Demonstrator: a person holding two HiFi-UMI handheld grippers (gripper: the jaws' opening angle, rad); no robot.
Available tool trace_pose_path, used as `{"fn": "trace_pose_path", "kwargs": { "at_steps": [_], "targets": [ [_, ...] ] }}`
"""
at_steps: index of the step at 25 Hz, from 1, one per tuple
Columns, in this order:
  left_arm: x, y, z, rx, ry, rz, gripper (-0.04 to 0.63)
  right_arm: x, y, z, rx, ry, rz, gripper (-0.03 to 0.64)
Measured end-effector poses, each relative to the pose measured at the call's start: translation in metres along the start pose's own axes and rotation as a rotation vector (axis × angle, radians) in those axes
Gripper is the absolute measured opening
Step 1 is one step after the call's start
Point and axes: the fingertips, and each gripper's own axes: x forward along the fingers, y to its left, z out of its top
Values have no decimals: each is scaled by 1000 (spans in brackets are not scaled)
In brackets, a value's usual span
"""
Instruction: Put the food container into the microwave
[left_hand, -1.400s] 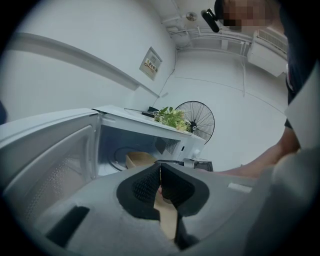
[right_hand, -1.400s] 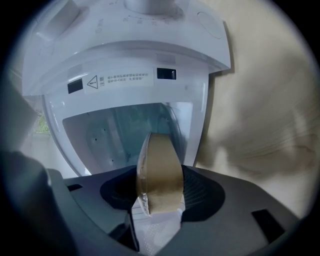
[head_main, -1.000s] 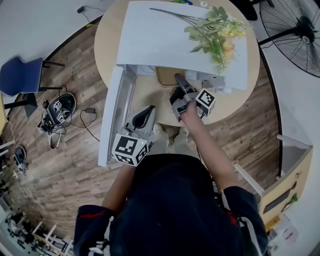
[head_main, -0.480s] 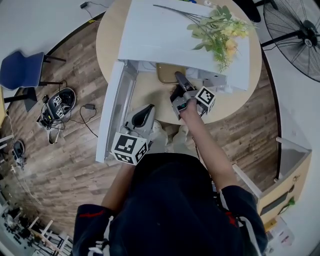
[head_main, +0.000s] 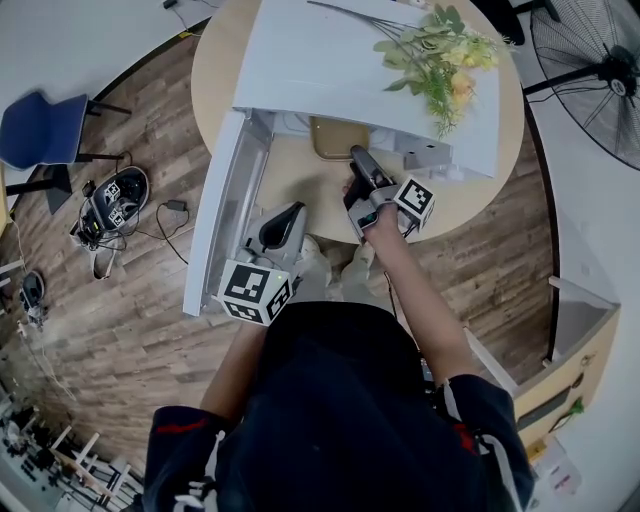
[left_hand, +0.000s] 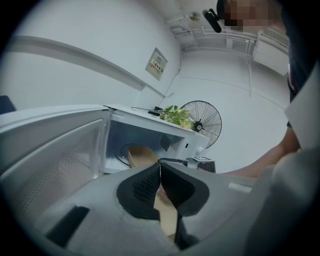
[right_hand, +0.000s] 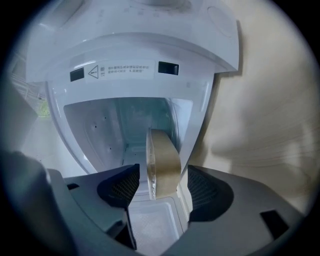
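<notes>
The left tongs (left_hand: 160, 170), low in the head view, are clenched with nothing between them. Just above, the right tongs (right_hand: 161, 175) are released; their jaws have just been opening, and the one food container (right_hand: 162, 155) stands between them, clear of both pads. The tan container sits in the mouth of the single white microwave (head_main: 330, 70). Seen edge-on, its long axis runs away into the cavity. The door (head_main: 215, 230) hangs open at the frame's left over the round counter (head_main: 300, 185). One warning label (right_hand: 120, 71) sits above the cavity, its print too small to read. One flower bunch (head_main: 435, 55) lies on top; one fan (head_main: 590, 60) stands upper right.
</notes>
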Motion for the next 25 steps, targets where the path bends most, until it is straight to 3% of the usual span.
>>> {"fn": "trace_pose_path", "kwargs": {
  "at_steps": [8, 11, 15, 21, 25],
  "targets": [
    [5, 0, 0, 13, 5, 6, 21, -26, -3, -3, -137, 35, -71, 266],
    [4, 4, 4, 13, -4, 20, 21, -34, -2, -12, -208, 49, -95, 204],
    [2, 7, 3, 10, 0, 31, 21, -32, 7, -33, -438, 102, -145, 78],
    [5, 4, -1, 8, 9, 26, 21, -16, 13, -49, -940, 199, -264, 19],
    [6, 2, -5, 6, 18, 21, 21, -7, 11, -49, -1032, 220, -290, 18]
  ]
}}
